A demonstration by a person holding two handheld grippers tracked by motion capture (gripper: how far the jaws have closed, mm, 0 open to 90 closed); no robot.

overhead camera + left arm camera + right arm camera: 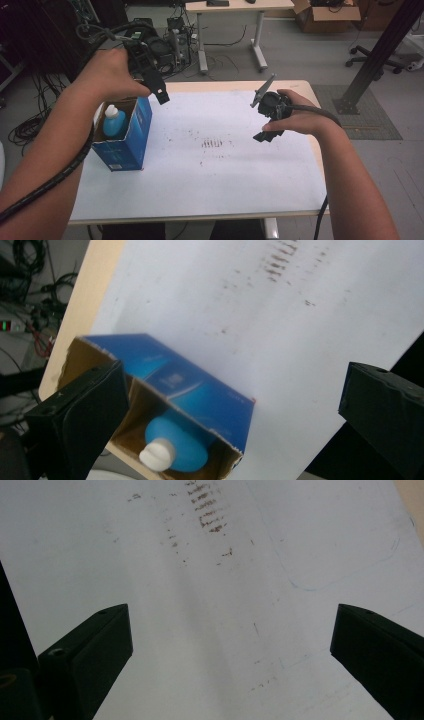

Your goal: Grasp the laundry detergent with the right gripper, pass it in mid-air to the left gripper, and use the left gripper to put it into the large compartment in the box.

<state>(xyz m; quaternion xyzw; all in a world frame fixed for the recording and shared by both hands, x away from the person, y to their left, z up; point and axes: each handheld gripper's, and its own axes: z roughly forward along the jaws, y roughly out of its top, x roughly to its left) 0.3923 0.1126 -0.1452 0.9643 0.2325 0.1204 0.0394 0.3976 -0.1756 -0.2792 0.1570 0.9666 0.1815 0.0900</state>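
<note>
An open-topped blue carton (127,142) stands upright at the left of the white sheet (215,175). Inside it sits a blue bottle (114,121) with a white cap. My left gripper (159,92) hangs in the air just above and to the right of the carton's top, open and holding nothing. In the left gripper view the carton (200,395) and the bottle (175,440) lie below the wide-apart jaws of this gripper (230,382). My right gripper (264,131) hovers over the sheet's right part, and the right gripper view shows it (230,630) open above bare, smudged paper.
The sheet covers a wooden table (300,86) and carries brown smudges (212,143) at its middle. Behind the table are a desk (235,7), a cardboard box (325,15), an office chair (372,60), a slanted black post (380,52) and cables on the floor at left (25,130).
</note>
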